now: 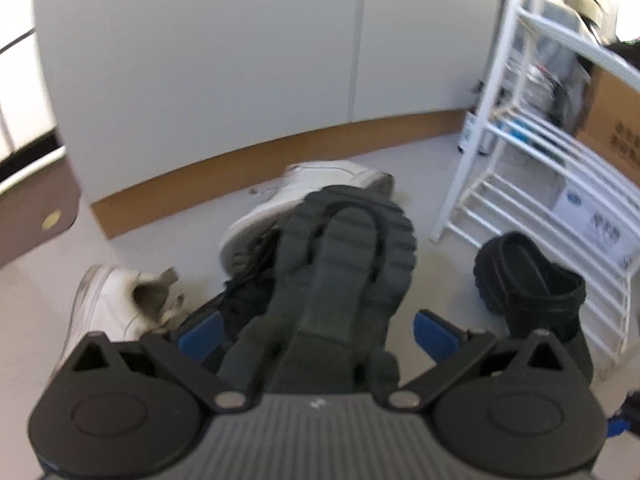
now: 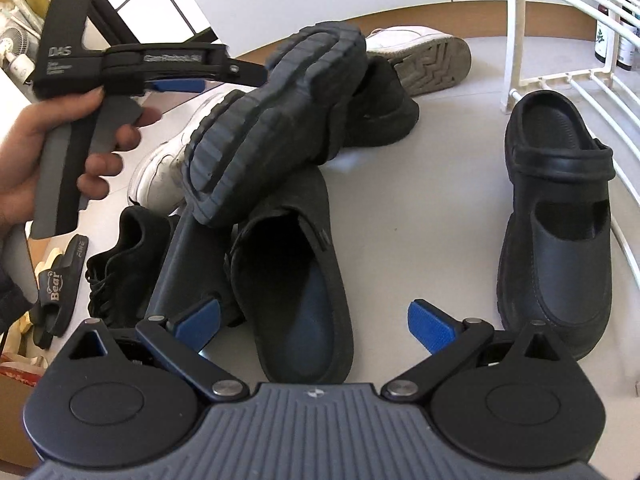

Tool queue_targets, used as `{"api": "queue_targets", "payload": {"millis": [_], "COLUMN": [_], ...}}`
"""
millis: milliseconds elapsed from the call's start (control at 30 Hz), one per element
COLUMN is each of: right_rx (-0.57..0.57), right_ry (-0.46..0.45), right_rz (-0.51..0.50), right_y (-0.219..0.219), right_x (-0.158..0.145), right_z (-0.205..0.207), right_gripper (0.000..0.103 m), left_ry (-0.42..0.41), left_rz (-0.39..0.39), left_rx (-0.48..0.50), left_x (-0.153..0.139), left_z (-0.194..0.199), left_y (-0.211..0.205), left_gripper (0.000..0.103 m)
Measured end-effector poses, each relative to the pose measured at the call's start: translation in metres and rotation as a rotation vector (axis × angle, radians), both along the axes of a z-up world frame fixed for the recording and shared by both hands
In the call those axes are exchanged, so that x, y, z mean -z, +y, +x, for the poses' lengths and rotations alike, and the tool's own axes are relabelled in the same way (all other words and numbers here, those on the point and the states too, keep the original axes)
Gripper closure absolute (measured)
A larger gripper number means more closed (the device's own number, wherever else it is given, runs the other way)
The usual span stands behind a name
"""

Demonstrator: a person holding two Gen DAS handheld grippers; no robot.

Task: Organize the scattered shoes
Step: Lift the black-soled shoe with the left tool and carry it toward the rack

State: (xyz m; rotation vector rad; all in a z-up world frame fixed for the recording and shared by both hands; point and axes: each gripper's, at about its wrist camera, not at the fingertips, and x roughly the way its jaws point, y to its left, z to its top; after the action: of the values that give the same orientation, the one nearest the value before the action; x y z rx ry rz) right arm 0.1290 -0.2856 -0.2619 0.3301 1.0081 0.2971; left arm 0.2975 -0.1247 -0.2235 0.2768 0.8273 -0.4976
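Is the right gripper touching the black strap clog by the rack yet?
Apart. The right wrist view shows the right gripper open, with bare floor between its right finger and the black strap clog.

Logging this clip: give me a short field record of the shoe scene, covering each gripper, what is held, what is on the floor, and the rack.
left gripper: holds a dark clog sole up, off the floor
right gripper: open, empty, above the dark slipper
floor shoes: black clog upright beside the rack; white sneaker on its side; black laced shoe
white rack: lower bars visible, no shoes on them
task state: shoes scattered, none racked
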Motion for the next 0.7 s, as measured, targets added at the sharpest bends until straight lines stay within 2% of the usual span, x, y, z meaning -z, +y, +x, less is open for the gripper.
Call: {"api": "queue_targets", "payload": {"millis": [167, 267, 333, 500, 600, 700], "right_rx": [0.009, 0.016, 0.018, 0.022, 0.026, 0.030], "right_ry": [-0.003, 0.004, 0.006, 0.010, 0.008, 0.010], "right_rz": [0.012, 0.010, 0.010, 0.005, 0.007, 0.010], "right_y": [-0.004, -0.007, -0.008, -0.011, -0.012, -0.013], "right_x": [0.003, 0.005, 0.006, 0.007, 0.007, 0.008], "right_z": [0.001, 0.002, 0.003, 0.004, 0.005, 0.006], "right_gripper": [0.000, 0.000, 0.000, 0.000, 0.000, 0.000], "left_ry": [0.003, 0.070, 0.082, 0.091, 0.091, 0.149], "left_rz": [0.067, 0.039, 0.038, 0.100, 0.138, 0.126], "left_rx": [0.031, 0.019, 0.020, 0.075, 0.050, 0.011], "left_x": [0.008, 0.013, 0.014, 0.023, 0.031, 0.040], "left_z": [0.014, 0.028, 0.031, 0.031, 0.034, 0.042], "left_y": [-0.013, -0.015, -0.017, -0.034, -0.036, -0.032], "left_gripper": [0.000, 0.000, 0.000, 0.000, 0.000, 0.000]}}
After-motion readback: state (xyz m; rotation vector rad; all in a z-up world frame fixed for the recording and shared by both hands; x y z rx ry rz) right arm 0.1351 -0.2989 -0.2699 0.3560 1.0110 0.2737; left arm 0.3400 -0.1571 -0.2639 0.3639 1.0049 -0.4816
